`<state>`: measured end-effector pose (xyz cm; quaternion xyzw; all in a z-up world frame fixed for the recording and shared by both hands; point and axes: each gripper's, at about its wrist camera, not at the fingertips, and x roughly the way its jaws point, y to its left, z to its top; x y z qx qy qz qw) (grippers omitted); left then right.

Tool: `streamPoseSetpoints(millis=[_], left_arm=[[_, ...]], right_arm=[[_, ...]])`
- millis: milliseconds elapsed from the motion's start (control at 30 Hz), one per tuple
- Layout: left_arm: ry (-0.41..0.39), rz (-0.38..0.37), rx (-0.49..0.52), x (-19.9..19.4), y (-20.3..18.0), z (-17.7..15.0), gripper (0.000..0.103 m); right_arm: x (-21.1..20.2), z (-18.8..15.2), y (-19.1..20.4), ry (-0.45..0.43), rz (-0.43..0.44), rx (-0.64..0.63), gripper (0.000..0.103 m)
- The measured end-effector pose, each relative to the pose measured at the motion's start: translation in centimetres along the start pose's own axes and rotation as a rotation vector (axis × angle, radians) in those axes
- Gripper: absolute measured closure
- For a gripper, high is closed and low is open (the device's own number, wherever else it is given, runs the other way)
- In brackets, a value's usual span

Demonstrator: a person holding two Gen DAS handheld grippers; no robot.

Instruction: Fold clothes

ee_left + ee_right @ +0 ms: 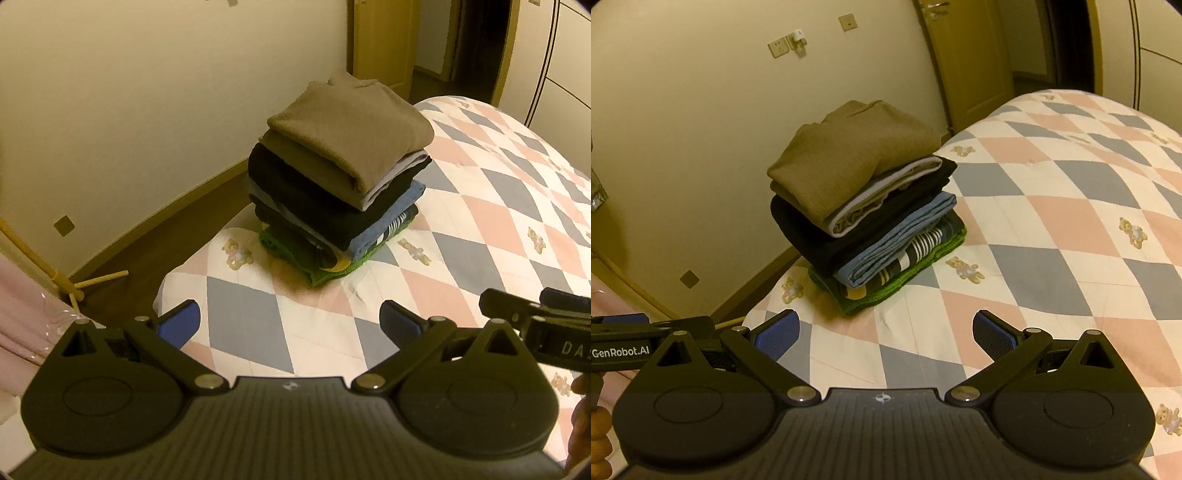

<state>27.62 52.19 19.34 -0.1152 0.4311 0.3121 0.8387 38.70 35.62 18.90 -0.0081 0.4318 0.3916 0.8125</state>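
A stack of folded clothes sits on the bed corner, seen also in the right wrist view as the stack. A brown garment lies on top, over black, blue, striped and green pieces. My left gripper hovers open over the quilt, short of the stack, with nothing between its blue pads. My right gripper is open too, equally empty, at a similar distance from the pile. Each gripper shows in the other's view: the right gripper body and the left gripper body.
The bed's checked quilt in pink, grey and white spreads to the right. A cream wall and dark floor lie left of the bed. A wooden door stands behind. Pink fabric and a wooden rack sit at the far left.
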Motion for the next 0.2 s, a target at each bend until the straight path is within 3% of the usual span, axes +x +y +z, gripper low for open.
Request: streamPoseSetpoints(millis=[200], left_arm=[[-0.009, -0.025, 0.012, 0.67, 0.63, 0.57, 0.001]], right_arm=[[0.22, 0.32, 0.53, -0.005, -0.014, 0.008, 0.000]])
